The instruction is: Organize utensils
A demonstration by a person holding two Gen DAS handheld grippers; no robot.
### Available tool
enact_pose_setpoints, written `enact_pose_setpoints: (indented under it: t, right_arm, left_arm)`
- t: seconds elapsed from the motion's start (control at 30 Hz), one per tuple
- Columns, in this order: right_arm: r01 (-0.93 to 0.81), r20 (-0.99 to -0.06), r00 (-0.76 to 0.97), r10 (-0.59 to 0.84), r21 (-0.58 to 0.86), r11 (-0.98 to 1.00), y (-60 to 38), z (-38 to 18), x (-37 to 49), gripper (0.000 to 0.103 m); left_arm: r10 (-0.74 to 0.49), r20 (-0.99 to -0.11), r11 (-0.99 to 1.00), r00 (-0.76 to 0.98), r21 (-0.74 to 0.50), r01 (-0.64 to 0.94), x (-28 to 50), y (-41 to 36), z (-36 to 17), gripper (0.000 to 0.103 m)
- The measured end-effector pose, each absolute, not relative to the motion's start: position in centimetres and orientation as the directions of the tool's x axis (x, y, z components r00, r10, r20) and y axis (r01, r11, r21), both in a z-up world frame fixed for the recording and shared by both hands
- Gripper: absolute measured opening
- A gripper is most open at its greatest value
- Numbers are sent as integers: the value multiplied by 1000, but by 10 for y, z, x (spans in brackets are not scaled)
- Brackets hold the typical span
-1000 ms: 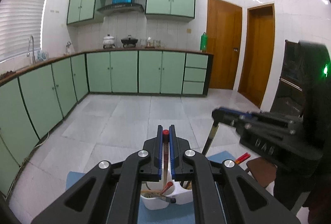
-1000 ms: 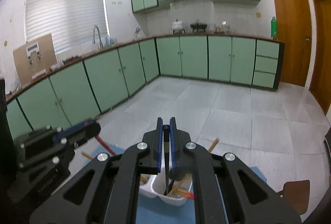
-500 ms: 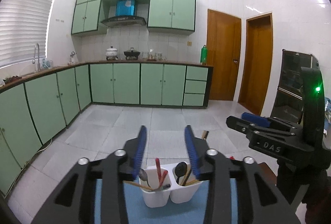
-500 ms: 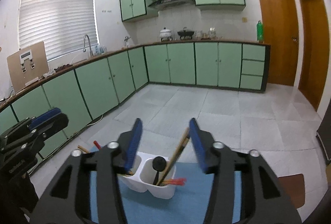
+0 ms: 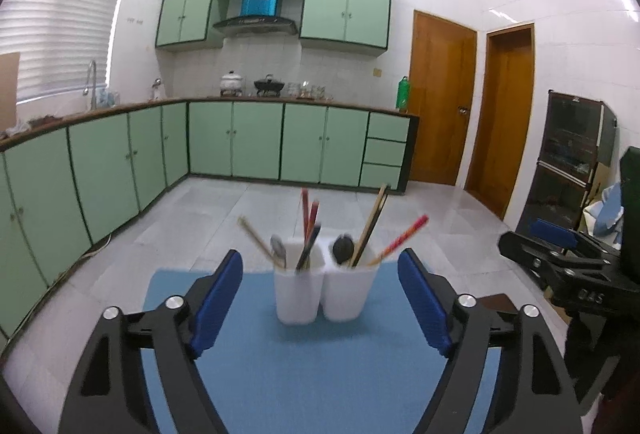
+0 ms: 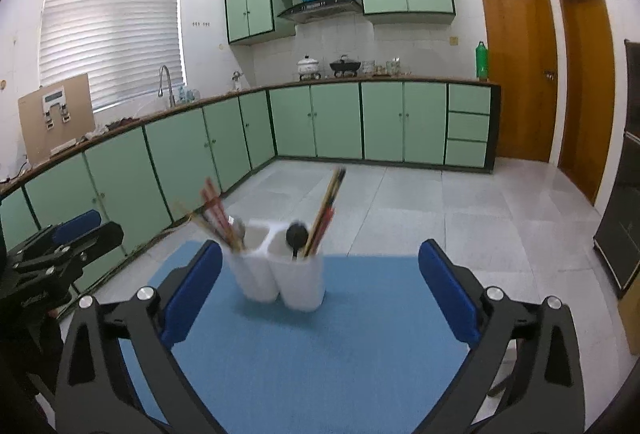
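A white two-compartment utensil holder (image 5: 326,290) (image 6: 280,274) stands on a blue mat (image 5: 320,374). Its left cup holds red chopsticks (image 5: 309,218), a wooden stick and a metal spoon (image 5: 278,252). Its right cup holds a black spoon (image 5: 342,248) (image 6: 297,234), wooden chopsticks (image 5: 372,218) and a red patterned stick (image 5: 404,238). My left gripper (image 5: 320,257) has its jaws opening, with nothing between them; the holder stands ahead of its fingertips. My right gripper (image 6: 320,248) also has its jaws opening and holds nothing. Each gripper shows at the edge of the other's view.
The blue mat (image 6: 320,334) covers a small table over a grey tiled floor. Green cabinets (image 5: 120,161) line the left and back walls. A dark glass cabinet (image 5: 572,161) stands at the right, near two wooden doors (image 5: 440,101).
Both grippers were shut on thin utensils over the holder; they have opened wide and drawn back. The utensils now stand in the cups.
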State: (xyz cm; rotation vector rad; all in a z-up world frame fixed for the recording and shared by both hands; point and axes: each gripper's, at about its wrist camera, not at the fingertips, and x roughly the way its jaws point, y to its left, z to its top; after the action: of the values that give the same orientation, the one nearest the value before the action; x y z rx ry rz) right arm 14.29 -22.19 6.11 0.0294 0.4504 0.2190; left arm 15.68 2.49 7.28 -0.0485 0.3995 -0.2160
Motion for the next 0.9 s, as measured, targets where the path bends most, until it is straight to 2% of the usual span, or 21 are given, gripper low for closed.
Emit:
enact_pose_setpoints:
  t: [0.23,0.4,0.9]
  right_arm:
    - [-242,-486,833,265,110,964,-207,35,103,97]
    - [-254,-504,822,266,93,963,-197,26,83,97]
    - [-288,-492,820,292,87,954,-187,29,50,97]
  left_arm:
    - [-188,-437,981,880,-50,185,121,22,44,84]
    - [-196,-459,980,867,-69,185,102,20,34,85]
    - [-188,-435,982,881,-67,176,63,20,42,85]
